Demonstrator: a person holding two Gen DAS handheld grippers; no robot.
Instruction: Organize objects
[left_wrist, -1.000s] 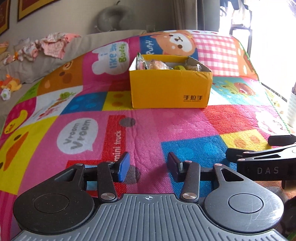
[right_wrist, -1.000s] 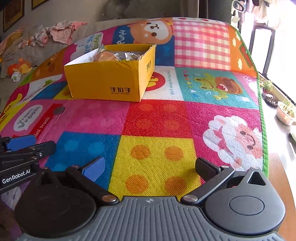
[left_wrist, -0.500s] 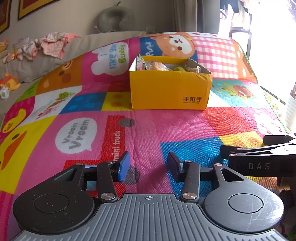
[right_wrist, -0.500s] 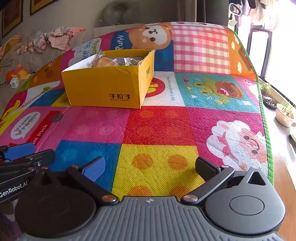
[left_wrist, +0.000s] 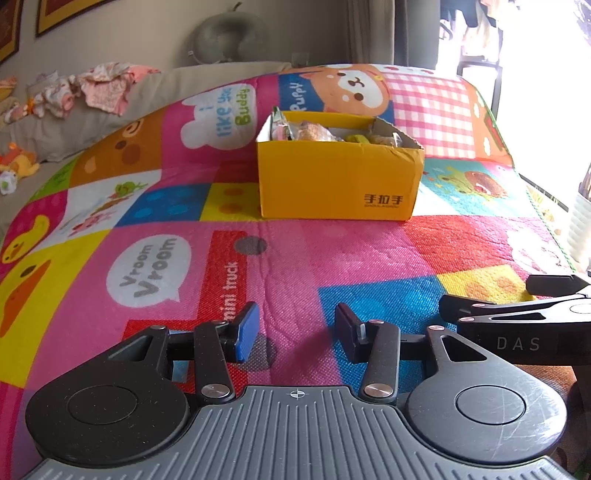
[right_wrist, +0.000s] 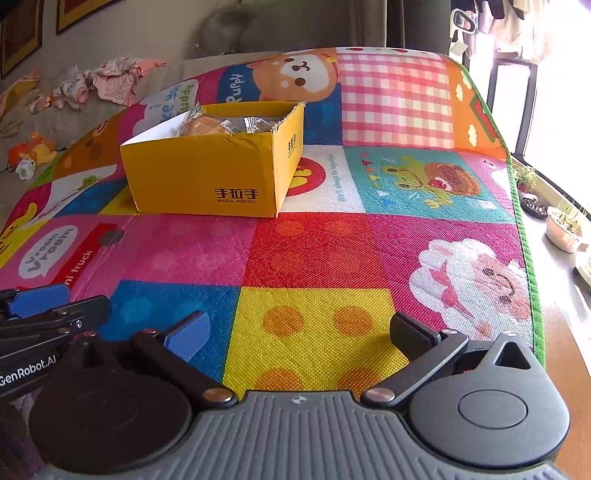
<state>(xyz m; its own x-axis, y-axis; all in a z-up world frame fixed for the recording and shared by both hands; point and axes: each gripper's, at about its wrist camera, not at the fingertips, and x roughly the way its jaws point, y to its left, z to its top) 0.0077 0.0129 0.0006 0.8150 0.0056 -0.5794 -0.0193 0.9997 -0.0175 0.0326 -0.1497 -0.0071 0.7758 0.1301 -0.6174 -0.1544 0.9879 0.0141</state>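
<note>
A yellow cardboard box (left_wrist: 338, 181) stands on the colourful play mat (left_wrist: 295, 258), open at the top and holding several wrapped snacks (left_wrist: 314, 131). It also shows in the right wrist view (right_wrist: 207, 177), with packets (right_wrist: 225, 123) inside. My left gripper (left_wrist: 293, 332) is open and empty, low over the mat's near part, well short of the box. My right gripper (right_wrist: 299, 332) is wide open and empty, over the yellow square. Each gripper shows at the edge of the other's view.
The mat's green right edge (right_wrist: 524, 236) borders a wooden ledge with small plant pots (right_wrist: 563, 229). A white ribbed container (left_wrist: 581, 229) stands at the right. Clothes (left_wrist: 99, 88) and soft toys (left_wrist: 18, 166) lie on the grey couch at the far left.
Both grippers have drawn back a little from the box and lifted slightly. Their jaws have not changed.
</note>
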